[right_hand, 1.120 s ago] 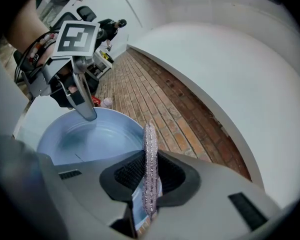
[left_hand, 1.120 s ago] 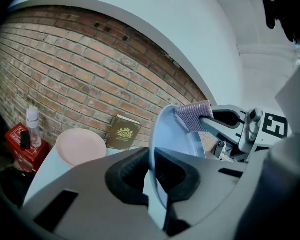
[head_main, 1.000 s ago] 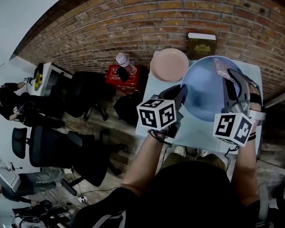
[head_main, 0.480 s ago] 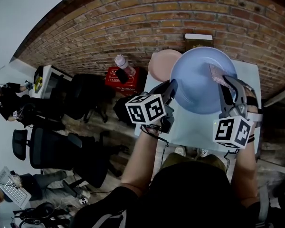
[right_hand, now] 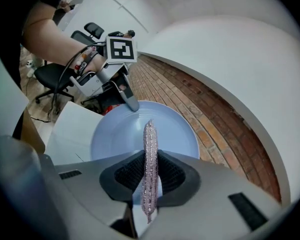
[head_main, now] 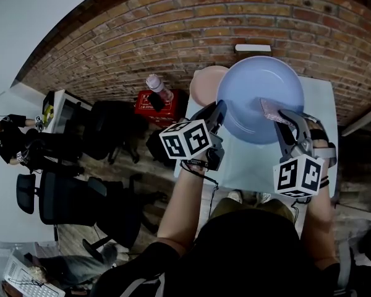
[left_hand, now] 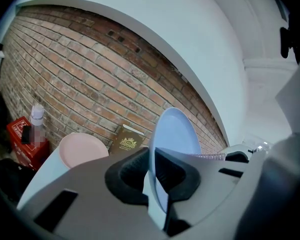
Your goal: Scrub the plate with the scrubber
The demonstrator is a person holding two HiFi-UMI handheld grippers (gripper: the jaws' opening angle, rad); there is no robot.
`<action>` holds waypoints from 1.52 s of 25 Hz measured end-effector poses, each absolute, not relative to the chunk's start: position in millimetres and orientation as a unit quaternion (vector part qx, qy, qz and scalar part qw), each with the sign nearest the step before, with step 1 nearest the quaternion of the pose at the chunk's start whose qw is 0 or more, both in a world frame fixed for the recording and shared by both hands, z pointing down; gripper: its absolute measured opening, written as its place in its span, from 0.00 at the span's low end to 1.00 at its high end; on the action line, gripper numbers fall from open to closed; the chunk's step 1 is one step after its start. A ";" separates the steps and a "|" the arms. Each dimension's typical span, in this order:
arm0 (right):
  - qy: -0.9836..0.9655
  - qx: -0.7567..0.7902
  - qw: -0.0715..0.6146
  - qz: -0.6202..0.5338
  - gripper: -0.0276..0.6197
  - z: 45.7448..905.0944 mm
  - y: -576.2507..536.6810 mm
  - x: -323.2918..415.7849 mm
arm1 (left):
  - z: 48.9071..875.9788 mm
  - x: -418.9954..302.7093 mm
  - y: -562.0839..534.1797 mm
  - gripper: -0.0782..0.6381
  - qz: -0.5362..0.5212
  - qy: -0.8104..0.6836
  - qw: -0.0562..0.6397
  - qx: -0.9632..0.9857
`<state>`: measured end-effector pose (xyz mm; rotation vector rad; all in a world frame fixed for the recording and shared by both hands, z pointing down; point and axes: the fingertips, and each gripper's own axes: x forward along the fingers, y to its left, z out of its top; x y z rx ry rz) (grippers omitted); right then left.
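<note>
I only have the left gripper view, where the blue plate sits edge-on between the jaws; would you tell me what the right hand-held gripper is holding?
Observer: The right hand-held gripper is shut on a thin pink scrubber, which stands on edge between its jaws.
Operator: Thank you. Is the scrubber at the plate's face?
Observer: In the head view its end overlaps the right part of the blue plate; whether it touches, I cannot tell.

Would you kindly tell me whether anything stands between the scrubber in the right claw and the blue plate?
Nothing visible does. The right claw pinches the pink scrubber, which points at the bare face of the blue plate; the left claw holds that plate by its rim.
</note>
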<state>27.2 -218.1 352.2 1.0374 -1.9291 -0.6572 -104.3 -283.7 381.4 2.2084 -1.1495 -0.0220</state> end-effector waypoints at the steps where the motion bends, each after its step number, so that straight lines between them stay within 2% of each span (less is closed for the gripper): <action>1: -0.770 0.405 0.418 -0.261 0.17 355.3 -216.6 25.1 | 381.8 -104.5 -284.6 0.16 -0.009 -0.437 0.321 0.840; 21: -0.808 0.246 0.466 -0.264 0.17 405.4 -170.2 -27.9 | 393.1 -97.4 -284.9 0.16 -0.007 -0.428 0.337 0.839; 38: -0.782 0.373 0.439 -0.238 0.17 379.7 -210.5 -12.0 | 409.7 -55.5 -260.9 0.17 0.038 -0.386 0.329 0.861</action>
